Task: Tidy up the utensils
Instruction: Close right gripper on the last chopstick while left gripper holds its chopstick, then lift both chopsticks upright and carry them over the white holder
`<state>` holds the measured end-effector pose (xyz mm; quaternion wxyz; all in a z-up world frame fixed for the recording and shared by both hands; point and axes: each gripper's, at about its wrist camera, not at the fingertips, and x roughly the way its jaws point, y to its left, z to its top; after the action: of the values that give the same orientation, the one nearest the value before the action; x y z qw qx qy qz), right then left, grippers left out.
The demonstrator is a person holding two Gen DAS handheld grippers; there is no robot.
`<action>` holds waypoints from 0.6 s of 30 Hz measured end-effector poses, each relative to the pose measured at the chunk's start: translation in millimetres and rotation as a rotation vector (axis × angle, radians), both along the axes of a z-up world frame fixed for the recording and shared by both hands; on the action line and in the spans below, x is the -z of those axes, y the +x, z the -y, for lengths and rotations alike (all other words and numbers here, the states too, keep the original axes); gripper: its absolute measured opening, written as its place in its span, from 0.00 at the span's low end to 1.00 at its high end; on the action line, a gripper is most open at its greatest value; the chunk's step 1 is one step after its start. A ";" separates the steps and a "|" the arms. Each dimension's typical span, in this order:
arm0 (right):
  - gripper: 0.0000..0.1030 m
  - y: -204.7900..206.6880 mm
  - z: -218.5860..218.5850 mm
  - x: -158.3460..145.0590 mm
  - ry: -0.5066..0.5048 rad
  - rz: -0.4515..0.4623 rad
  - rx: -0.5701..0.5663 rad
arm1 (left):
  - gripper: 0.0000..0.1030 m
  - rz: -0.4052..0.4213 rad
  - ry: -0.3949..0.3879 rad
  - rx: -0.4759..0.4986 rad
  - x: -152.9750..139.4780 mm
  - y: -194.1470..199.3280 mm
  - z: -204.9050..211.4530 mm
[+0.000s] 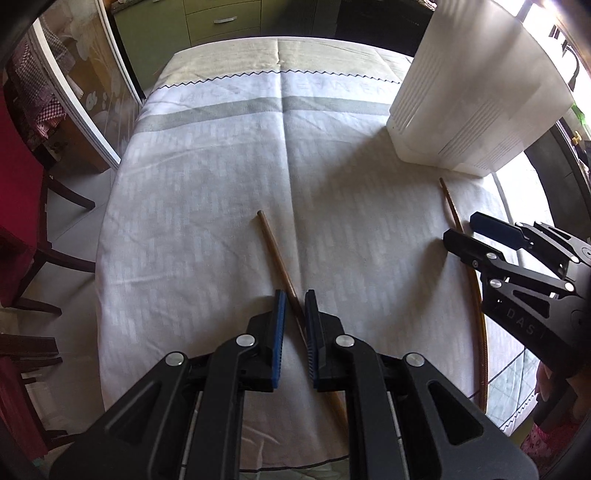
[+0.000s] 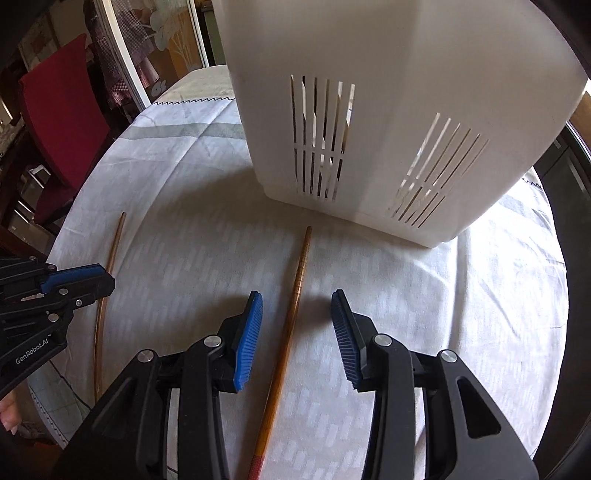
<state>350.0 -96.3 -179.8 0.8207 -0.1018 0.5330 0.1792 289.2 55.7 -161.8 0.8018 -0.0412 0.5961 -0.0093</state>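
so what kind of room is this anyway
Most likely a home kitchen or dining room: a round table under a white patterned tablecloth, green cabinet drawers behind it, a red-cushioned wooden chair alongside, and a white slotted plastic utensil holder on the table.

The left gripper (image 2: 107,278) reads "GenRobot.AI"; the right gripper (image 1: 465,230) shows "DAS".

- The chopsticks (image 2: 295,295) are looking like smooth, shiny brown wood.
- The white holder (image 2: 388,110) is looking like matt plastic.
- Soft white cloth (image 1: 221,184) is covering the tabletop.
- Each tool (image 2: 297,328) is showing ridged blue pads (image 2: 247,343).
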 end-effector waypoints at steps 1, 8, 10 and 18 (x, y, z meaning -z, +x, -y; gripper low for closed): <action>0.32 0.3 -2.7 -0.3 0.001 0.002 -0.003 | 0.14 -0.003 0.000 -0.009 0.5 3.3 -4.6; 0.08 7.2 -9.1 2.1 0.022 -0.002 -0.009 | 0.30 -0.025 0.028 -0.041 1.4 16.6 -6.9; 0.06 6.8 -3.8 1.4 0.031 -0.003 -0.010 | 0.30 -0.023 0.049 -0.037 2.5 18.8 -2.1; 0.06 -6.9 23.0 -19.6 0.114 0.019 -0.006 | 0.10 -0.004 0.069 -0.019 0.9 26.2 10.0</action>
<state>343.1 -119.3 -160.2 0.8297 -0.0579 0.5137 0.2107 315.4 45.7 -162.7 0.8017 -0.0192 0.5971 0.0188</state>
